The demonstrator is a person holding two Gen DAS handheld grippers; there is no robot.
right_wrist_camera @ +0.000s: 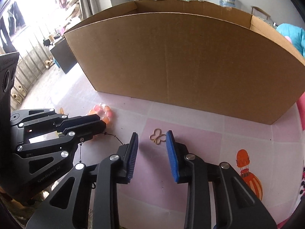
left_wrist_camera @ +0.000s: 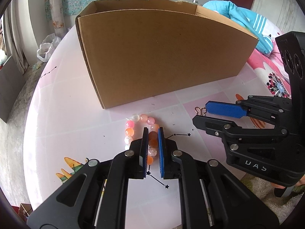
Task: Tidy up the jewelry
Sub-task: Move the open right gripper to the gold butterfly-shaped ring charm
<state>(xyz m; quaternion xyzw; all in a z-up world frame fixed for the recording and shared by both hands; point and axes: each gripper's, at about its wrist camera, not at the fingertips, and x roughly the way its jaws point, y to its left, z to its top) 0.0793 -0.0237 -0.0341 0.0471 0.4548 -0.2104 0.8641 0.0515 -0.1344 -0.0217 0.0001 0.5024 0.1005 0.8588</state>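
Observation:
A bracelet of pink, orange and clear beads point(left_wrist_camera: 140, 126) lies on the table in front of a large open cardboard box point(left_wrist_camera: 162, 53). My left gripper point(left_wrist_camera: 153, 131) has its blue pads closed around the right side of the bead loop. The bracelet also shows in the right wrist view point(right_wrist_camera: 103, 111), partly hidden by the left gripper point(right_wrist_camera: 99, 123). A small gold butterfly-shaped piece point(right_wrist_camera: 157, 137) lies on the table between the tips of my right gripper point(right_wrist_camera: 151, 136), which is open around it. In the left wrist view the right gripper point(left_wrist_camera: 200, 112) is beside the gold piece point(left_wrist_camera: 200, 111).
The box point(right_wrist_camera: 190, 61) fills the far side of the pink patterned tablecloth point(right_wrist_camera: 190, 133). A blue garment point(left_wrist_camera: 246, 19) lies on a pink bed at the right. A white plastic bag point(left_wrist_camera: 46, 49) sits on the floor at the left.

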